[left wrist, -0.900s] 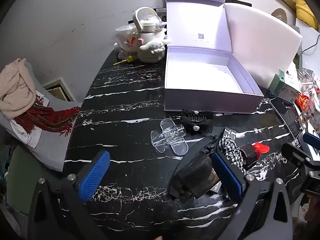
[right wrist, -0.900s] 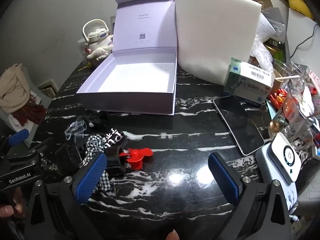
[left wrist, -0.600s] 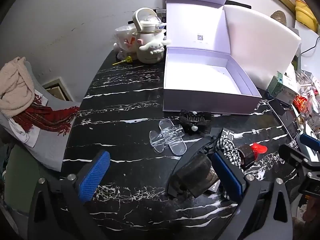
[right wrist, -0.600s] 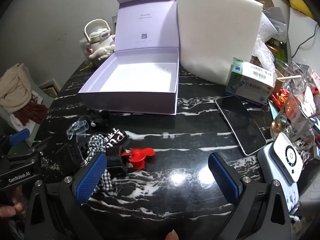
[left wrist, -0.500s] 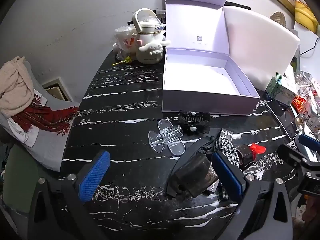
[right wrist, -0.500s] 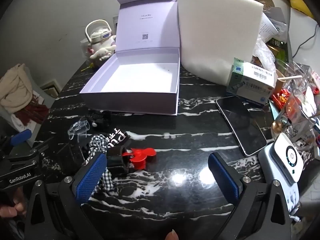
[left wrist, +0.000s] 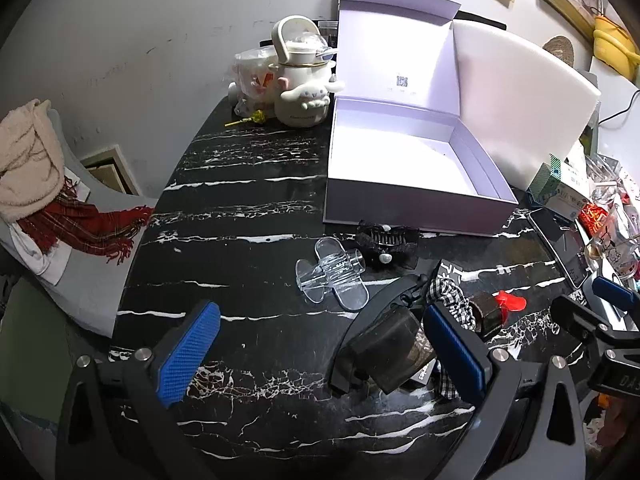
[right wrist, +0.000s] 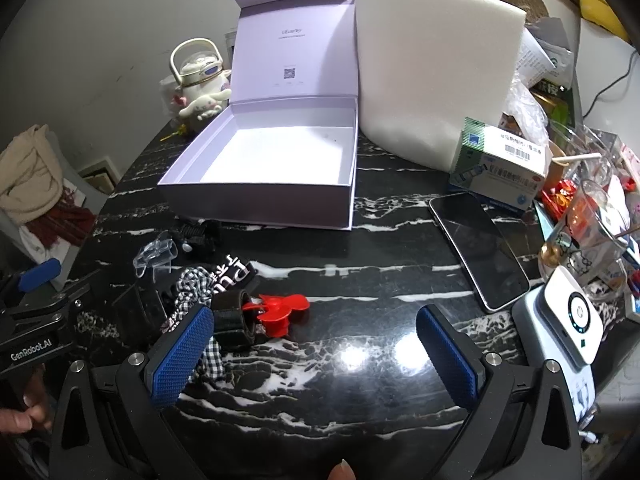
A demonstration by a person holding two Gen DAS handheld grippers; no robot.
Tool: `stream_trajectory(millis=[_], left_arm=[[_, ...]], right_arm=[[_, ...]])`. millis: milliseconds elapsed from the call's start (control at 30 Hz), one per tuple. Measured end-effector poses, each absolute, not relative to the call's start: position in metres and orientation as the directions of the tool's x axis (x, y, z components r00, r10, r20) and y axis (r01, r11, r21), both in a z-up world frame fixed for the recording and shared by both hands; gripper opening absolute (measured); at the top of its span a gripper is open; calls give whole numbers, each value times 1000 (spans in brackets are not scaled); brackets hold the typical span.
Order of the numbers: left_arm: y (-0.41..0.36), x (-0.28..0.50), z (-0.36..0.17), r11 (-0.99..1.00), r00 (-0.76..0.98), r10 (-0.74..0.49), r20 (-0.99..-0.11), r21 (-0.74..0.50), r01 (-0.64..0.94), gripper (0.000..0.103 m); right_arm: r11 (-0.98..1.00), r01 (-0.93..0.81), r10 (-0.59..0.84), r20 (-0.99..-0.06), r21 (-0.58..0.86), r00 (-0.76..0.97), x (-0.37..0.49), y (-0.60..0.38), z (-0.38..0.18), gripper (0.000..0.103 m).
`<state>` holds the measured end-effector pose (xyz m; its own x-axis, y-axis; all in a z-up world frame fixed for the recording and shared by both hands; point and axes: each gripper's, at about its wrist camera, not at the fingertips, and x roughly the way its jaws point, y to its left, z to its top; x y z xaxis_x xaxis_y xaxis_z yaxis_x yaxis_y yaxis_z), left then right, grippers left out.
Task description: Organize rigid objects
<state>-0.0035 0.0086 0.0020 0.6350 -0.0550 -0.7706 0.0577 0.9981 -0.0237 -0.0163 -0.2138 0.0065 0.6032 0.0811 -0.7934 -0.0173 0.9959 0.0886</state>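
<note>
Hovering wide open, empty: left gripper [left wrist: 320,348] and right gripper [right wrist: 316,344], both near side of open lilac cardboard box [right wrist: 256,200]. Just before box: clear plastic hair clip [left wrist: 332,272], black claw clip [left wrist: 386,238], red plastic clip [right wrist: 280,312].

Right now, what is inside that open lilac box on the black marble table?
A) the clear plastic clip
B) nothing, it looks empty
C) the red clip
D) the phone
B: the lilac box shows only its bare white floor, while the red clip, the clear plastic clip and the phone all lie outside it on the table.
</note>
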Motion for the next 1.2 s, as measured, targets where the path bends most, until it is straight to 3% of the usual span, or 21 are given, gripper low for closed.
stream_trajectory(millis=[1200], left_arm=[[4,-9,-3,996,616,-66,-785,-15,88,103]], right_arm=[[993,-49,112,-787,104,606,-19,-209,11,103]])
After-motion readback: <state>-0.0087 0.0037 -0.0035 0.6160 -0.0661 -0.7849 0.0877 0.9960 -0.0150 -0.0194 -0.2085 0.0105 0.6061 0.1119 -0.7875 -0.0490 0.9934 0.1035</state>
